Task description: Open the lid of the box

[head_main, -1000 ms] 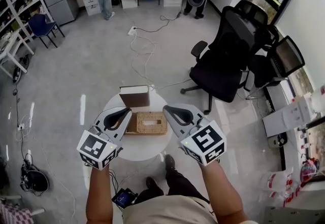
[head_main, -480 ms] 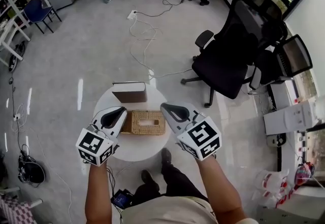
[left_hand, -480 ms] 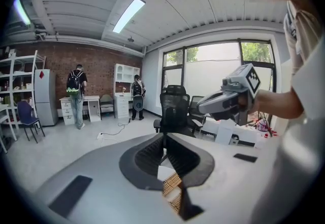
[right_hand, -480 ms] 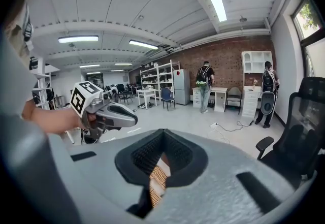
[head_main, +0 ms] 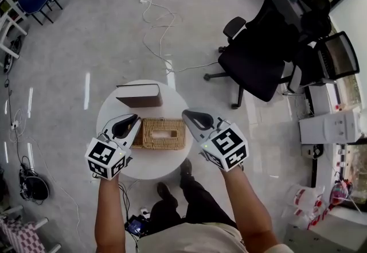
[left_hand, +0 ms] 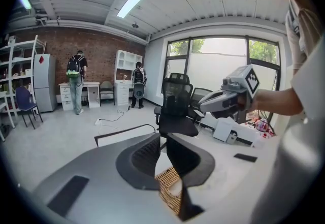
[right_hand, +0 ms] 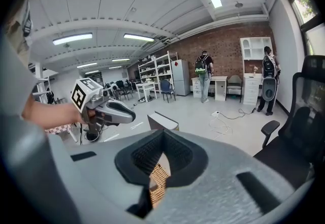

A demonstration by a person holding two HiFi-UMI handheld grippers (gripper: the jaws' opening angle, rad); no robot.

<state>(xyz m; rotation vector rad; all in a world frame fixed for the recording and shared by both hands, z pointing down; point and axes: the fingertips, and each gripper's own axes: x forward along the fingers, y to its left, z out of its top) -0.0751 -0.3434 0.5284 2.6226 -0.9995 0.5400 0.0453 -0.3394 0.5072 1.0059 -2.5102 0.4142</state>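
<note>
The left gripper [head_main: 131, 122] and right gripper [head_main: 190, 116], jaws together and empty, flank a wicker box [head_main: 163, 133] on the round desk [head_main: 155, 167], while the brown box [head_main: 139, 97], probably the lidded one, lies beyond it, long axis crosswise, nearer the left gripper.

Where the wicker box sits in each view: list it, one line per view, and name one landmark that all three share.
Head view: the wicker box is at centre, on the round white table.
Left gripper view: wicker box is low centre, only a corner showing.
Right gripper view: wicker box is low centre, a narrow strip.
Shared landmark: the black office chair.
</note>
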